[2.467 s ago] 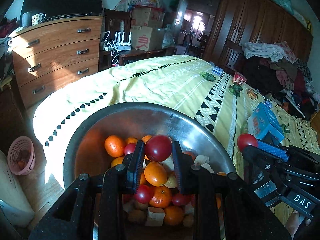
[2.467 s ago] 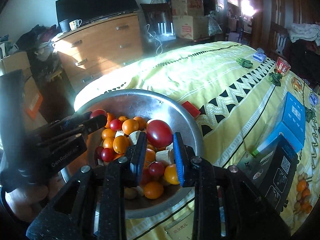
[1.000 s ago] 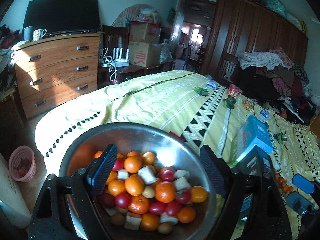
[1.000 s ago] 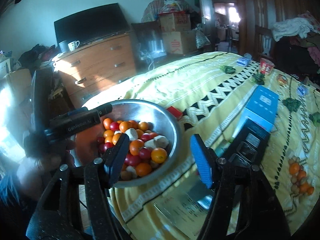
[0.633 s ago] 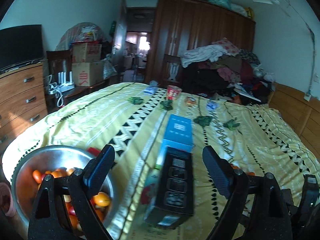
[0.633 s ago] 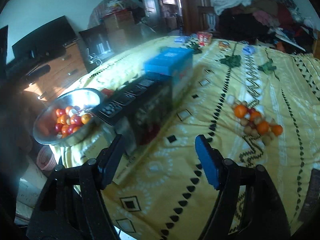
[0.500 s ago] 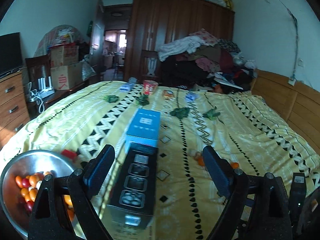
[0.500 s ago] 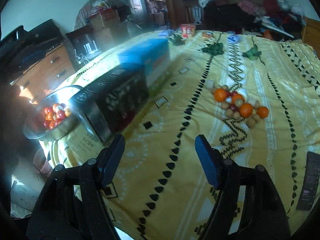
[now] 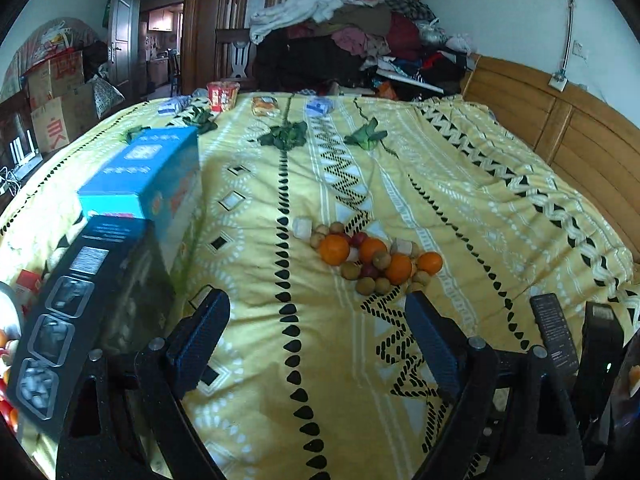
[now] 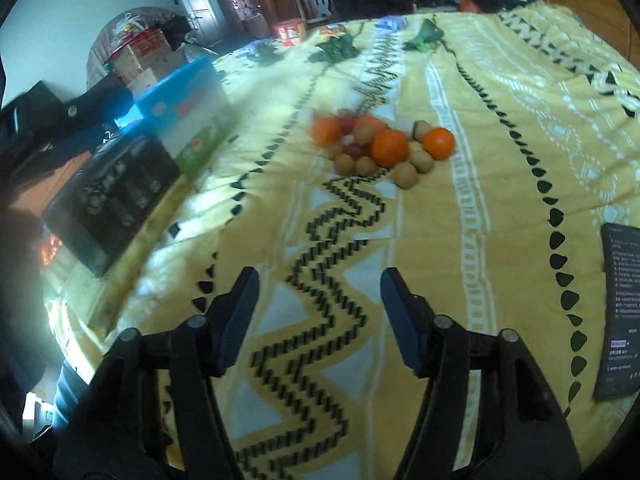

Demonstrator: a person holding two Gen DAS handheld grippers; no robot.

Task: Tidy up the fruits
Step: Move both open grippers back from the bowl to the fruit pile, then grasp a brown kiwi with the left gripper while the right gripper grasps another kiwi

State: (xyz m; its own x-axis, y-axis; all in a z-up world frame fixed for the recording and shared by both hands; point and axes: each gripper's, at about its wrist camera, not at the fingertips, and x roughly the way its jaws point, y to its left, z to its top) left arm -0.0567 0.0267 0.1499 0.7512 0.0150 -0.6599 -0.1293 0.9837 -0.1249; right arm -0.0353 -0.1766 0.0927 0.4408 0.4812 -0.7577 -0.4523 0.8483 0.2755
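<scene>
Left claw (image 9: 316, 332): fingers spread wide, nothing between them; it hovers over the bed (image 9: 460, 184) near its foot edge, pointing toward the headboard.
Right claw (image 10: 318, 308): likewise spread wide and empty, above the yellow patterned bedspread, aimed at the fruit.
Fruit pile (image 9: 370, 258): a loose cluster of oranges, small red fruits, round brown fruits and a few pale chunks, lying on the bedspread around the middle of the bed, ahead of both claws and well apart from them. The long axis of the cluster runs across the bed, slanting from its near-left end toward the far right side edge in the left wrist view.
Largest orange (image 10: 389, 147): sits in the pile's middle, touching brown fruits on each side.
Blue box (image 9: 146, 176): lies lengthwise near the bed's left edge, its long axis pointing toward the headboard.
Black box (image 9: 86, 308): just beside the blue box, closer to the foot edge, same direction.
Dark tablet (image 10: 620, 312): flat near the right edge.
</scene>
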